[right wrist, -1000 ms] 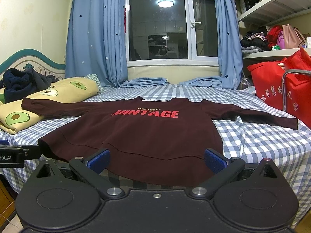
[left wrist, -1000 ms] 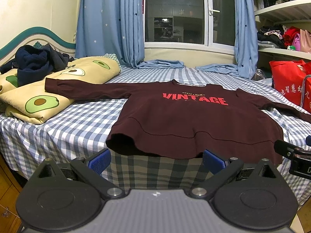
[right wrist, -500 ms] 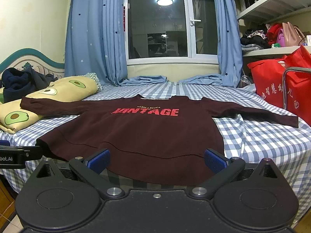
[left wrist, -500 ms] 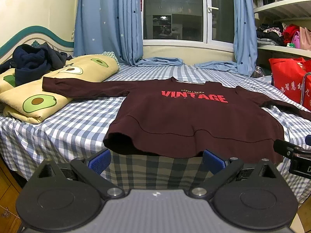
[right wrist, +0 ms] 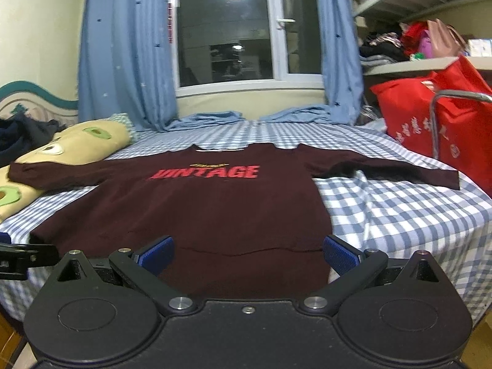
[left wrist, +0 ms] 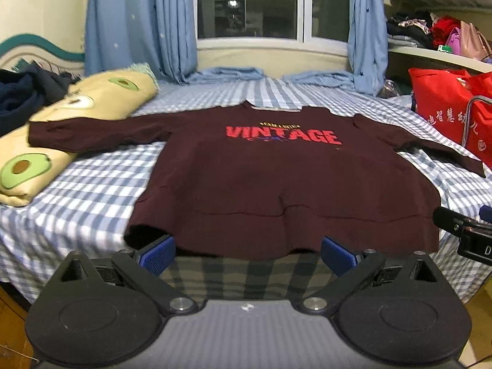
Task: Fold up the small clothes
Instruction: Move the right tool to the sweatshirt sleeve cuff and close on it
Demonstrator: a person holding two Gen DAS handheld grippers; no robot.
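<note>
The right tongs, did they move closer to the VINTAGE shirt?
Yes. The right tongs went forward: their blue tips now overlap the shirt's hem, and the window looks bigger.

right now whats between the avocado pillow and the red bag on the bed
The maroon VINTAGE sweatshirt lies spread flat between the avocado pillow and the red bag, one sleeve draped onto the pillow. Blue checked bedsheet shows around it; both wrist views show this.

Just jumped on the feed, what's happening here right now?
A maroon VINTAGE sweatshirt lies face up on the checked bed, sleeves spread out, one sleeve resting on the avocado pillow. The left gripper and right gripper are both open at the hem, holding nothing. No fold is made yet.
</note>
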